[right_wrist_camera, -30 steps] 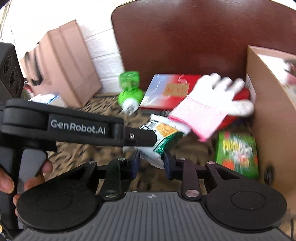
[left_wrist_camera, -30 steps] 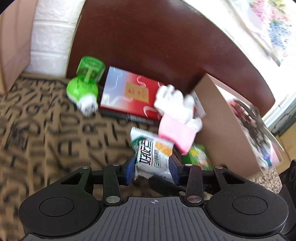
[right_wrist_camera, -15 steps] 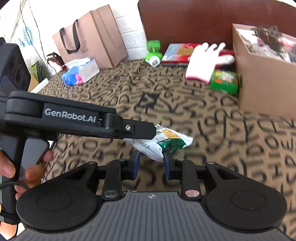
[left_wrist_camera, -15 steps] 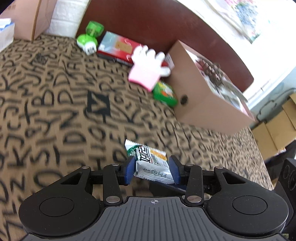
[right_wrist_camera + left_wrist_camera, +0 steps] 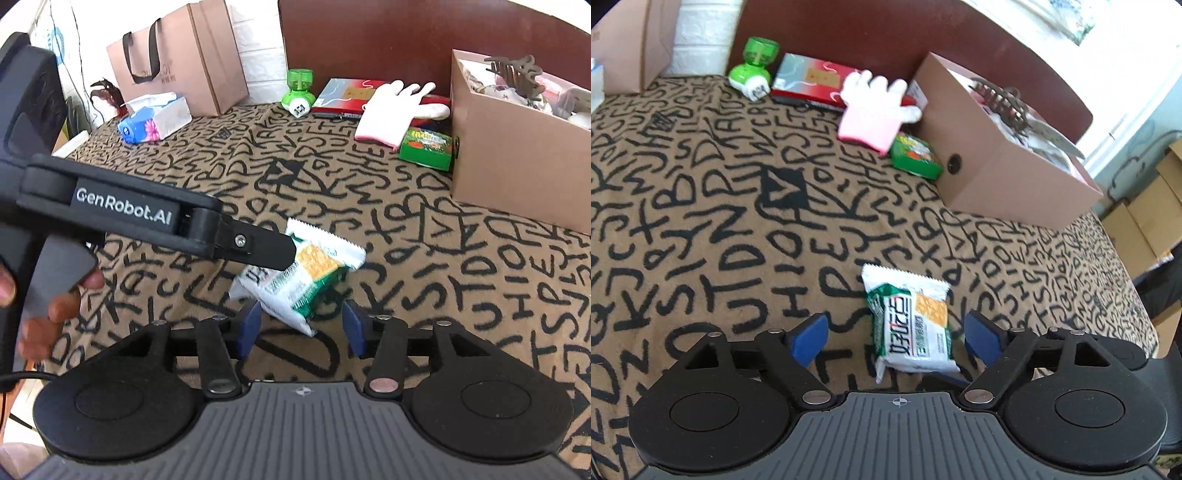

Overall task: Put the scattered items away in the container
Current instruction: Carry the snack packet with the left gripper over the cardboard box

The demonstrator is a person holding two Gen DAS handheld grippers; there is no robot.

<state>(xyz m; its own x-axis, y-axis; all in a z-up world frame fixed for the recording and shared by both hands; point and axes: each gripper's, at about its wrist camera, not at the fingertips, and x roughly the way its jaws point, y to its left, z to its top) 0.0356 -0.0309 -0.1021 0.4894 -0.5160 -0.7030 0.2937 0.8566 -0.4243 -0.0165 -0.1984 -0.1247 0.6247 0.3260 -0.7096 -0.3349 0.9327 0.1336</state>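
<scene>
Both claws have pulled back from the far clutter since the earlier frames, & the snack packet (image 5: 911,320) came along: it was pinched at both ends up by the glove, now it sits between spread pads out on mid-cloth.

Left claw (image 5: 897,336): jaws wide apart & opening, blue pads (image 5: 809,338) clear of the packet on both sides, nothing gripped. Packet lies just ahead of it, nearer the right pad, long side pointing away.

Right claw (image 5: 301,328): jaws partly apart & opening. Packet's near corner dips between the pads (image 5: 249,328), pads not pressing it. In the right wrist view the left claw's finger (image 5: 258,248) crosses over the packet's top; contact there – can't tell.

Cardboard box (image 5: 1001,177), the container, is well ahead & to the right of both claws, already holding a hair clip (image 5: 999,98) & other bits. Just left of the box: green pack (image 5: 916,157), pink-cuffed white glove (image 5: 873,110) draped over a red flat box (image 5: 809,79), green plug-in bottle (image 5: 753,70) further left. Far left of the right claw: tissue pack (image 5: 155,118) & brown paper bag (image 5: 184,55). Lettered brown cloth (image 5: 701,229) under all. Person's fingers (image 5: 55,306) on the left tool's trigger.
</scene>
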